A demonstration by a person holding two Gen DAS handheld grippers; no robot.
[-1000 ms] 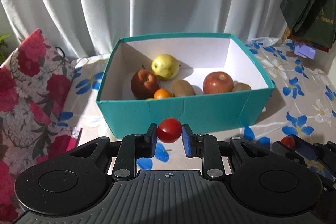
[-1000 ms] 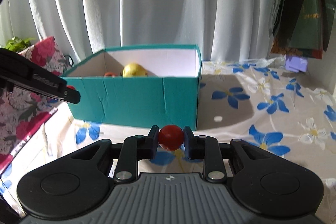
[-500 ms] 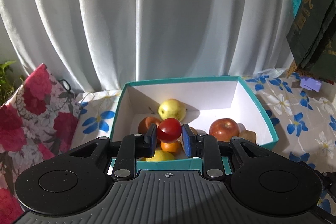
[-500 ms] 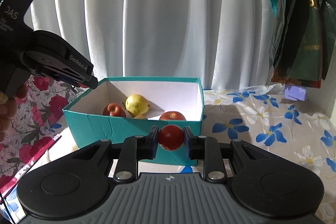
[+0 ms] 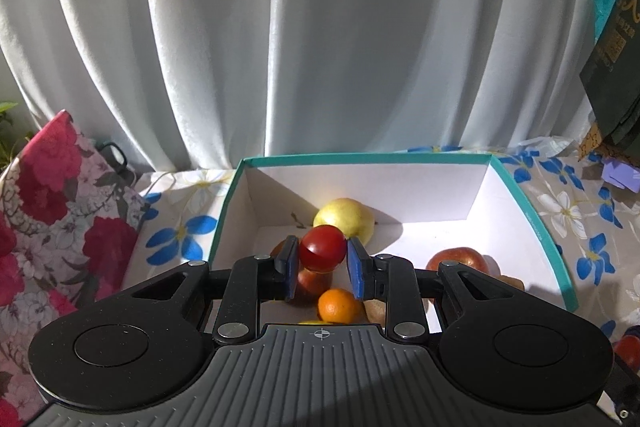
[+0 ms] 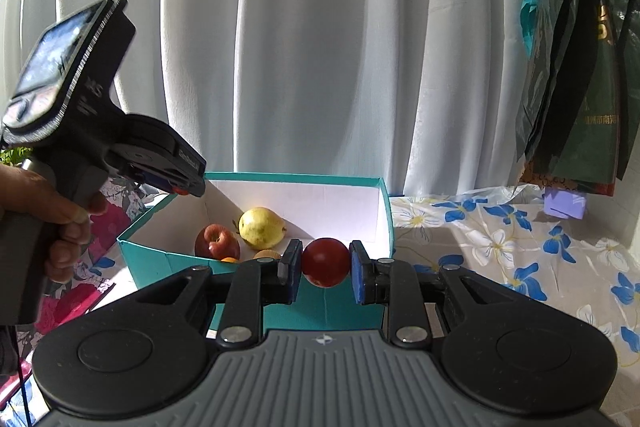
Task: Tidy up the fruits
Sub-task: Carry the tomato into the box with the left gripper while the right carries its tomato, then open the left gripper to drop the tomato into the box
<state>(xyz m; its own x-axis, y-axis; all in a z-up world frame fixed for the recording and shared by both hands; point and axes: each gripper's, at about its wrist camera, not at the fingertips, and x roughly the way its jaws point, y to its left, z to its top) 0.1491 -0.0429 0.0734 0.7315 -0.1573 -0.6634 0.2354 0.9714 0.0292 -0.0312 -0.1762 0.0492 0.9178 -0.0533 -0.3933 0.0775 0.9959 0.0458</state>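
Observation:
My left gripper is shut on a small red tomato and holds it above the inside of the teal box. The box holds a yellow pear, red apples, an orange and a kiwi. My right gripper is shut on another red tomato, in front of the box's right near corner. The left gripper also shows in the right wrist view, over the box's left rim.
A white curtain hangs behind the table. A flower-print cloth covers the table. A red floral bag stands left of the box. Dark bags hang at the right above a small purple box.
Both grippers rose and moved forward with their tomatoes. The left one went from in front of the box to over its inside. The right one came closer to the box.

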